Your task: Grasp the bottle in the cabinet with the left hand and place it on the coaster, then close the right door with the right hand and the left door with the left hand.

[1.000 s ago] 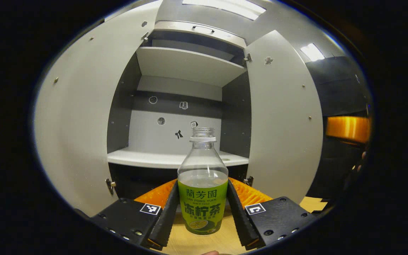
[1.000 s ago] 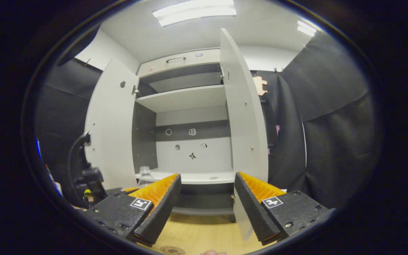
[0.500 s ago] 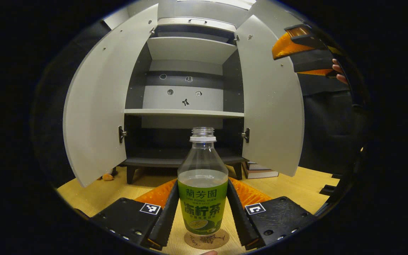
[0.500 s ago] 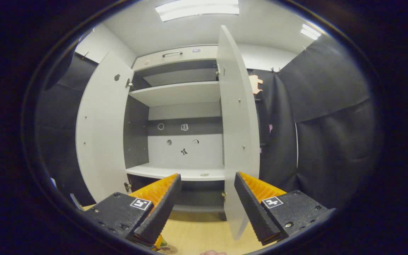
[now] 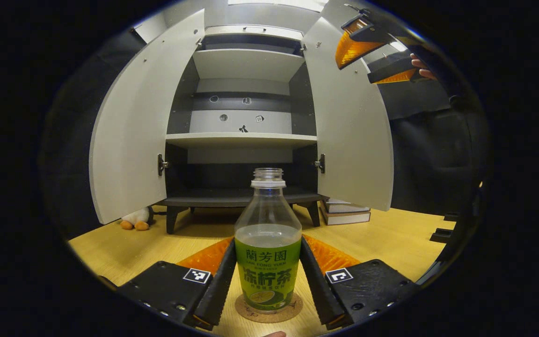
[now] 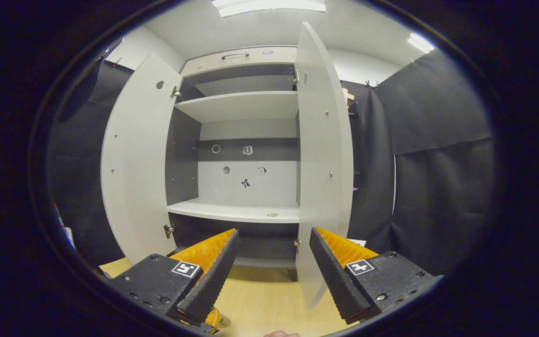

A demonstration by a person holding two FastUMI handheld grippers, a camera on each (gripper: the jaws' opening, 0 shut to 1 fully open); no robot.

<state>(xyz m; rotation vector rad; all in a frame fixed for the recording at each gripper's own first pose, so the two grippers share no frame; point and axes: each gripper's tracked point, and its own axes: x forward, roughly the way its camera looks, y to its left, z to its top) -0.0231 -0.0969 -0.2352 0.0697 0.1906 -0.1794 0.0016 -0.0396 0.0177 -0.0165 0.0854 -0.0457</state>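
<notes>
So at this point the left gripper [image 5: 268,281] had both fingers clamped on the bottle [image 5: 268,243], one on each side of the green label. The bottle stood upright with no cap on, part full of liquid, and its base sat on the round coaster [image 5: 269,312] on the wooden table [image 5: 391,238]. Whether the base was fully pressed down on the coaster or a hair above it, I honestly couldn't tell from the left gripper view.

Behind it the cabinet [image 5: 241,140] was wide open, left door [image 5: 134,140] and right door [image 5: 351,135] both swung out. The shelves looked bare apart from a few little stickers on the back wall. A couple of books [image 5: 346,213] lay stacked on the table just beside the cabinet's right leg, and a small plush toy [image 5: 134,220] lay under the left door.

The right gripper [image 6: 274,276] was up higher with its fingers spread apart, gripping nothing. In the right gripper view it faced the cabinet, with the right door's edge [image 6: 318,164] showing between its fingers but farther back, not touching. The left gripper view also caught that gripper [image 5: 372,56] up near the top of the right door, with a hand [image 5: 421,70] holding it.
</notes>
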